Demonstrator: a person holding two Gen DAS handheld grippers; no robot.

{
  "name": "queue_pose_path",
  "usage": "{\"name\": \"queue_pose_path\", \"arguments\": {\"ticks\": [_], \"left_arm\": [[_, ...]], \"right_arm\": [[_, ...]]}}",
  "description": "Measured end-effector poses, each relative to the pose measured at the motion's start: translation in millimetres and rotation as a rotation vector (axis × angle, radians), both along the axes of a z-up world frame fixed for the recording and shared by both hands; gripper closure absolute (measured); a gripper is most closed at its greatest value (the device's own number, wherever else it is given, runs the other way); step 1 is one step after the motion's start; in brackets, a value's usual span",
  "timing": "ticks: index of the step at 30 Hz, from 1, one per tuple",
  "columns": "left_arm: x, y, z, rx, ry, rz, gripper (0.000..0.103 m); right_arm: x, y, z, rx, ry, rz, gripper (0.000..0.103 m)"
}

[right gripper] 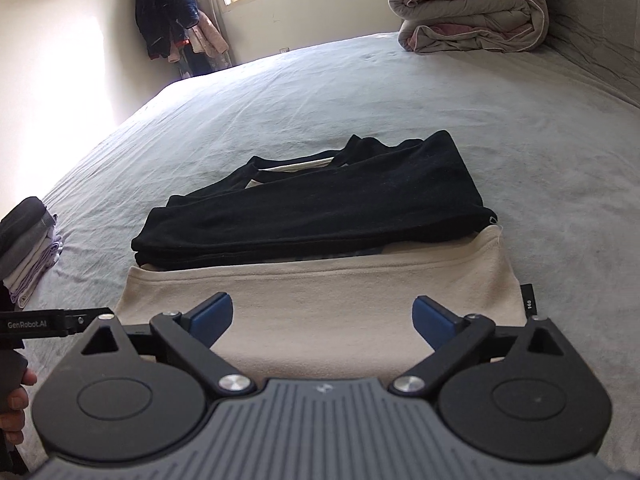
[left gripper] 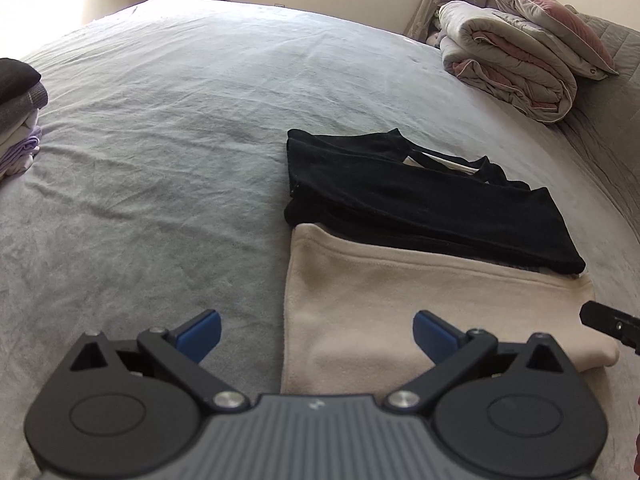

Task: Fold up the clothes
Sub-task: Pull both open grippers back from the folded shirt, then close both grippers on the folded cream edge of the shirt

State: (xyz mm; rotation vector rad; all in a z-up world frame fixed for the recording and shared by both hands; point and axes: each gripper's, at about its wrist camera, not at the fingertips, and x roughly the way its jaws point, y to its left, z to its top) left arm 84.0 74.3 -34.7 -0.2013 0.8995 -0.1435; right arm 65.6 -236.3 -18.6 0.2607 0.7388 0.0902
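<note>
At the far left of the bed [left gripper: 160, 120] sits a pile of folded clothes [left gripper: 20, 112], kept out of the way. The left gripper [left gripper: 316, 332] hangs over the cream garment's [left gripper: 400, 300] left edge, fingers spread wide, holding nothing. The black garment [left gripper: 420, 200] lies across the cream one. The right gripper [right gripper: 322, 318] hangs over the cream cloth too, fingers spread.

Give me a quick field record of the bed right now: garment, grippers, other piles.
surface: grey bed
garment: cream and black garment, partly folded, black part lying over the cream
left gripper: jaws open, empty, over the garment's near left edge
right gripper: jaws open, empty, over the cream part
folded stack: at left
rolled duvet: far right
</note>
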Motion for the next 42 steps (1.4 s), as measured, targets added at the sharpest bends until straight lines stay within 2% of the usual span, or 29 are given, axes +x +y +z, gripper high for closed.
{"name": "queue_pose_path", "arguments": {"ticks": [5,8,11,15,17,19,21,22,25,29,31,34,36,37,38,39,42], "left_arm": [[-6.1,35.3,-5.7,-0.179,0.06,-0.008,0.002],[-9.8,56.5,-9.1,-0.287,0.096,-0.012,0.005],[-14.5,77.5,-18.9,-0.43,0.138,0.006,0.008],[-18.8,90.4,-38.9,-0.604,0.214,0.002,0.015],[-18.3,87.5,-49.8,-0.673,0.253,-0.001,0.016],[-17.3,82.2,-59.5,-0.728,0.282,0.004,0.018],[-16.0,73.6,-65.2,-0.753,0.28,0.019,0.018],[-15.3,69.3,-66.2,-0.761,0.27,0.027,0.018],[-14.2,60.2,-67.8,-0.779,0.233,0.071,0.019],[-12.1,44.1,-65.5,-0.742,0.161,0.111,0.021],[-10.9,39.1,-63.5,-0.72,0.13,0.134,0.027],[-6.8,33.1,-65.2,-0.705,0.113,0.183,0.046],[-3.4,32.5,-68.1,-0.703,0.117,0.21,0.063],[-1.5,32.6,-69.7,-0.702,0.119,0.223,0.067],[0.3,32.8,-71.2,-0.701,0.122,0.237,0.08],[1.0,32.7,-72.8,-0.695,0.122,0.248,0.092],[-1.0,32.8,-72.5,-0.674,0.11,0.273,0.095]], "right_arm": [[-7.3,-45.2,-0.1,0.048,0.056,-0.096,0.005],[-17.4,-70.1,-0.4,0.064,0.084,-0.138,0.005],[-29.4,-94.2,-2.7,0.104,0.114,-0.172,0.005],[-45.2,-125.6,-14.3,0.257,0.176,-0.218,0.01],[-51.5,-138.5,-21.2,0.373,0.205,-0.225,0.023],[-51.4,-140.5,-33.0,0.496,0.239,-0.201,0.03],[-51.3,-142.3,-44.9,0.618,0.271,-0.176,0.031],[-49.8,-140.4,-48.3,0.63,0.271,-0.174,0.031],[-45.4,-135.8,-50.0,0.632,0.242,-0.183,0.031],[-39.5,-133.1,-50.5,0.647,0.206,-0.207,0.031],[-36.1,-130.6,-50.1,0.637,0.187,-0.221,0.035],[-29.7,-127.8,-51.8,0.604,0.168,-0.231,0.046],[-27.8,-130.5,-54.4,0.592,0.16,-0.246,0.054],[-28.2,-133.0,-55.7,0.587,0.157,-0.255,0.065],[-27.7,-133.1,-57.0,0.584,0.162,-0.262,0.081],[-27.3,-133.1,-58.3,0.581,0.168,-0.269,0.085],[-31.3,-136.7,-61.0,0.615,0.168,-0.307,0.088]]}}
